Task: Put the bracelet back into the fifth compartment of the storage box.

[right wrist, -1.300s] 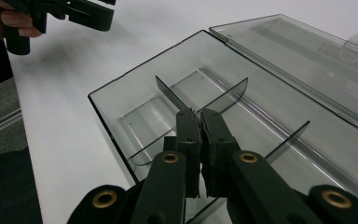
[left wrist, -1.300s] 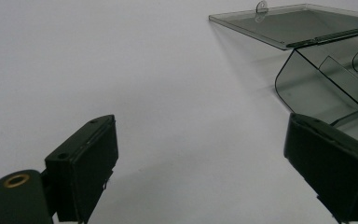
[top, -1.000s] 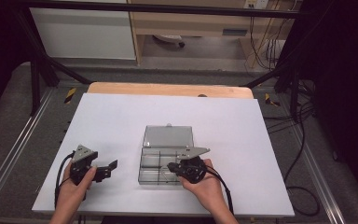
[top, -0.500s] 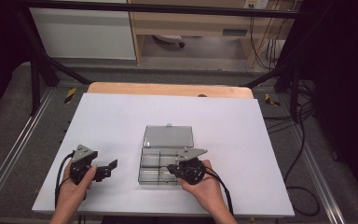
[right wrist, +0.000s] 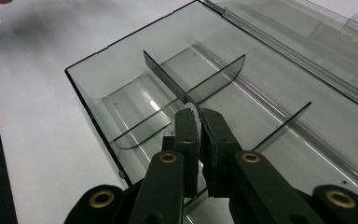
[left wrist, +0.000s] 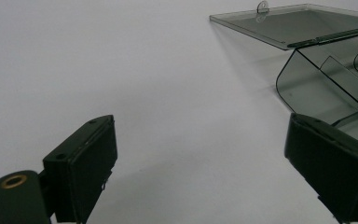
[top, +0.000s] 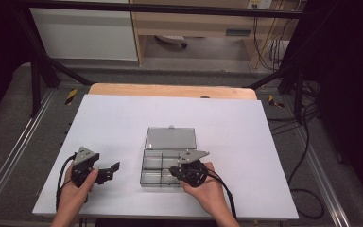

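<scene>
Clear box (top: 163, 165) sitting open mid-table on the white sheet (top: 123, 118), lid (top: 170, 138) lying flat on the far side; compartments looking empty.

Right gripper (top: 174, 171) reaching into the near half of the box; in the right gripper view its jaws are pressed together on the long divider (right wrist: 168, 81), right where a cross divider (right wrist: 216, 77) meets it; whether it is gripping firmly or just touching, cannot tell. The step in hand is probably lifting that divider out of its slots.

Left gripper (top: 109, 171) resting well left of the box, jaws spread wide, holding nothing; the box corner (left wrist: 307, 88) is sitting just beyond its tips.

To do it well: pulling straight up along the slots, not twisting, since the thin plastic is likely to bind or snap; the light box is likely to rise with the divider, so bringing the left gripper over to hold the box wall down seems wise; going slowly at the crossing joint.
</scene>
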Tool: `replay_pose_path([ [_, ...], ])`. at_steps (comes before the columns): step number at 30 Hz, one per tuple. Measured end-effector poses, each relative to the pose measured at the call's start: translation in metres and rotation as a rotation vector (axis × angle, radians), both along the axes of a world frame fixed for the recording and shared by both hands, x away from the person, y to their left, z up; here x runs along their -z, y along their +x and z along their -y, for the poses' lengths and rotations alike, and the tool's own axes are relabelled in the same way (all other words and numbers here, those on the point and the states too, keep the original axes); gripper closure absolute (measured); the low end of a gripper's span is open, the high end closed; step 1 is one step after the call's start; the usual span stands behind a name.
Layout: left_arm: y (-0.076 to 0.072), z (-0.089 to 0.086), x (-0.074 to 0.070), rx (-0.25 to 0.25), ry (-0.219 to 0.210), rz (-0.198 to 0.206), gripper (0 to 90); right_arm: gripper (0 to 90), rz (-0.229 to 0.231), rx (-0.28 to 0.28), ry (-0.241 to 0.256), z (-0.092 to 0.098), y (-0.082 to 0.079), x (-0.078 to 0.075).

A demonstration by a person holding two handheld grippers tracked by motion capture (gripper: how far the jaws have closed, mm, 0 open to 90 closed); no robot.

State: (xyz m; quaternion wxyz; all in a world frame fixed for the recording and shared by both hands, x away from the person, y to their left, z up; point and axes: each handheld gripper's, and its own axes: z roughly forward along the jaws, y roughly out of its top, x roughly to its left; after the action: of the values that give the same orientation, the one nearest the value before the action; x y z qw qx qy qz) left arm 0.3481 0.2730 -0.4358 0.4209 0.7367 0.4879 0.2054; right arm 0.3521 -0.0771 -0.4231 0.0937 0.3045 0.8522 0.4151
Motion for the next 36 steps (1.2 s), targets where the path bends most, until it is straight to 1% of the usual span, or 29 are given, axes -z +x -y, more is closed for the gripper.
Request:
replay_pose_path([
  [7,0.000,0.000,0.001,0.006,0.005,-0.004,9.4,80.5,-0.001,0.013,0.007,0.001,0.001,0.000],
  [14,0.000,0.000,0.001,0.007,0.005,-0.003,9.5,71.3,-0.001,0.036,0.010,0.002,0.002,0.000],
  [17,0.000,0.001,0.000,0.007,0.005,-0.003,9.5,67.4,0.007,0.046,0.009,0.004,0.002,-0.001],
  [26,0.001,0.000,0.001,0.010,0.007,-0.003,9.6,61.9,0.018,0.074,0.022,0.010,0.004,-0.005],
  [36,0.000,0.000,0.001,0.007,0.004,-0.003,9.7,51.3,0.045,0.127,0.032,0.020,0.007,-0.008],
])
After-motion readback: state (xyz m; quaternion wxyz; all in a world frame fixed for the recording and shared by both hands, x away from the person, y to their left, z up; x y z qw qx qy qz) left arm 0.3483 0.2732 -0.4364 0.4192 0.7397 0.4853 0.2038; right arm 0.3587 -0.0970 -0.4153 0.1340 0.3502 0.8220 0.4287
